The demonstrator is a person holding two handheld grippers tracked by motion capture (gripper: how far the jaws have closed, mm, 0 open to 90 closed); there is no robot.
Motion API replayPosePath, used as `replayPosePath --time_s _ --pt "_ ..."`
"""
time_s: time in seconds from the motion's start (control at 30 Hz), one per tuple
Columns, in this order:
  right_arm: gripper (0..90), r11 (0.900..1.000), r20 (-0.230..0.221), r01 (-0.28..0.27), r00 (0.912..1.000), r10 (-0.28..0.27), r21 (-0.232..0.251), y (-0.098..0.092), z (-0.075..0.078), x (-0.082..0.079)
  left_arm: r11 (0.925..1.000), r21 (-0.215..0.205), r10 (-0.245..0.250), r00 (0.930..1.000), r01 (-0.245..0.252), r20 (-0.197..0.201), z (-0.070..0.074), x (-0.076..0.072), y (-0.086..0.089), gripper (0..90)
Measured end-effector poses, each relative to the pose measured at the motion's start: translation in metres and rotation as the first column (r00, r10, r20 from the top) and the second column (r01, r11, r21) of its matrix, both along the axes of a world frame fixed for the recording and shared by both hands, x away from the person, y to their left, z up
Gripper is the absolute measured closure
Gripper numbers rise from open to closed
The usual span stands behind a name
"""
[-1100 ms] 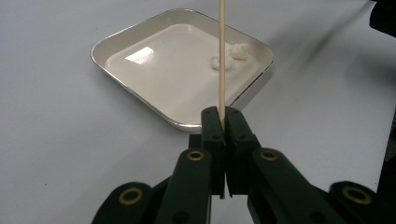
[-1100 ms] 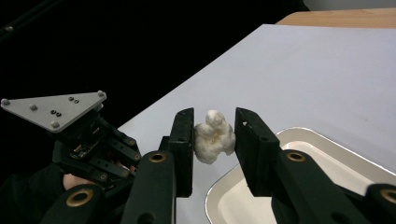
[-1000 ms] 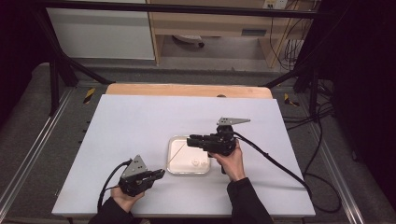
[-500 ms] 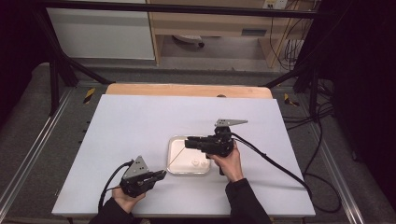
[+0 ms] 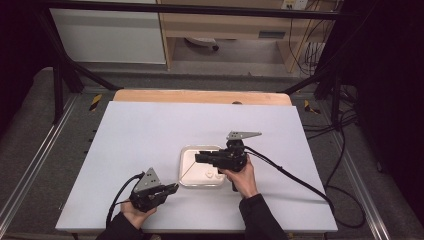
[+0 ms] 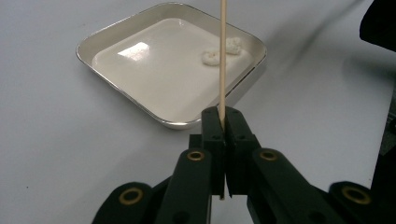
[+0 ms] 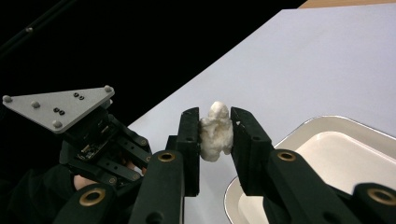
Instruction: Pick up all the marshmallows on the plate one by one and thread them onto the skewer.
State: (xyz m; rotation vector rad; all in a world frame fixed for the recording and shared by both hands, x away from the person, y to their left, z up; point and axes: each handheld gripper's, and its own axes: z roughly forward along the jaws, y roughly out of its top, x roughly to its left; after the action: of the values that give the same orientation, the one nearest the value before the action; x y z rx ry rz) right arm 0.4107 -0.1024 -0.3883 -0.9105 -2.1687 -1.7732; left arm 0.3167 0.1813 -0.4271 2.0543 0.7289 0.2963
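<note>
While the left gripper (image 6: 223, 122) pinches a thin wooden skewer (image 6: 222, 60) between tight-shut fingers, the stick's long axis runs away from them, pointing toward the white square tray (image 6: 116, 35) and crossing two pale lumps (image 6: 222, 51) there. Its far end is cut off at the frame's top. The right gripper (image 7: 215, 133), above the tray's right part in the high view, has just been closing its fingers on a white doughy lump (image 7: 215, 130), upright between both pads; what the lump is made of is hard to tell. The surface (image 5: 150, 130) is pale.
</note>
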Motion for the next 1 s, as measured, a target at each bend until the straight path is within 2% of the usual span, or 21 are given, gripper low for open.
replayPosePath --time_s 0.3,0.57,0.83,1.0 --pt "76.8 1.000 0.019 -0.005 0.9998 0.005 -0.011 0.004 -0.005 -0.006 0.9998 0.022 0.005 0.9999 -0.005 -0.011 -0.001 0.000 -0.003 88.5" --pt "77.1 1.000 0.017 -0.006 0.9998 0.007 -0.008 0.009 -0.012 -0.009 0.9998 0.010 0.015 0.9997 -0.014 -0.018 -0.002 -0.001 -0.005 88.6" --pt "77.4 1.000 0.015 -0.012 0.9998 0.012 -0.010 0.011 -0.016 -0.011 0.9997 0.022 0.011 0.9997 -0.011 -0.020 -0.004 -0.001 -0.007 88.6" --pt "66.6 1.000 0.027 -0.001 0.9996 0.002 -0.026 0.009 -0.013 -0.011 1.0000 -0.003 0.007 0.9999 -0.007 -0.012 -0.003 -0.001 -0.007 88.5"
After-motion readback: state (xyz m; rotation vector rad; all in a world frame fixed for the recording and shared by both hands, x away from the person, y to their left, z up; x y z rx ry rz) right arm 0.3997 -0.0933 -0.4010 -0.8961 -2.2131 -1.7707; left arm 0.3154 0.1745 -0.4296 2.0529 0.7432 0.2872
